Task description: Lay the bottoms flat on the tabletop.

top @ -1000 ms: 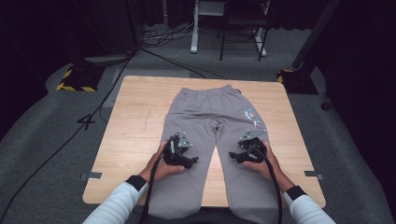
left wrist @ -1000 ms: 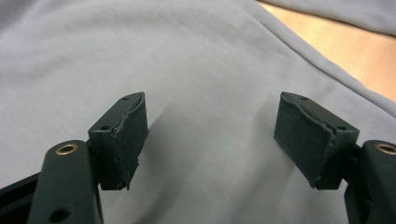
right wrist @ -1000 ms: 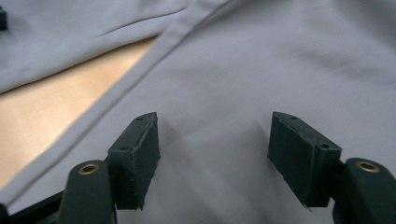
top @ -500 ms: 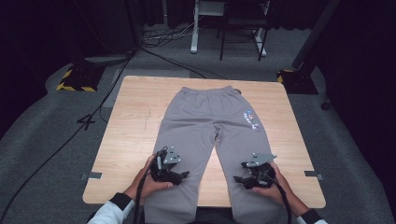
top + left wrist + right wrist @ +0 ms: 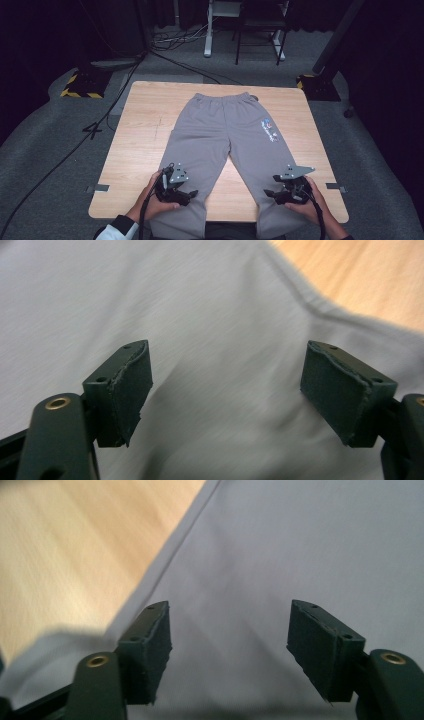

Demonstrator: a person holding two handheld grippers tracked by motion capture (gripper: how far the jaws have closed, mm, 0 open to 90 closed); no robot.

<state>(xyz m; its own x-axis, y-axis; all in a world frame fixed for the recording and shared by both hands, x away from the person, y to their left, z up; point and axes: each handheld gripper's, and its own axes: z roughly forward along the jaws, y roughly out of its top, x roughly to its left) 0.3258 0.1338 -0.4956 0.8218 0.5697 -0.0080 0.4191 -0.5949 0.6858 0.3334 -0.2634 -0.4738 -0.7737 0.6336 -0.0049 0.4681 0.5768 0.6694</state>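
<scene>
Working the grey sweatpants [image 5: 225, 135] as my landmark: they lie flat on the wooden table [image 5: 140, 130], waistband at the far edge, both cuffs hanging over the near edge toward me.

Left of the pants' crotch, my left gripper [image 5: 181, 192] sits over the lower left leg, near its inner hem. Jaws have just been opening; they stand wide, fabric beneath them but nothing pinched. In the left gripper view the pads [image 5: 131, 390] are clear of the cloth.

Right of the crotch, my right gripper [image 5: 278, 194] sits over the lower right leg. Released too: jaws wide, grey cloth between them, no grip, per the pads [image 5: 155, 650] in the right gripper view.

Progress, my read: pants spread and smoothed, no fold made yet. Everything is left: grab the cuffs, bring them up to the waistband, fold again.

Surface: light wood, bare either side of the pants. Room beyond the waistband: dark, grey carpet, cables [image 5: 165, 47], white desk legs [image 5: 207, 30], hazard-striped stand base [image 5: 80, 86] far left.
</scene>
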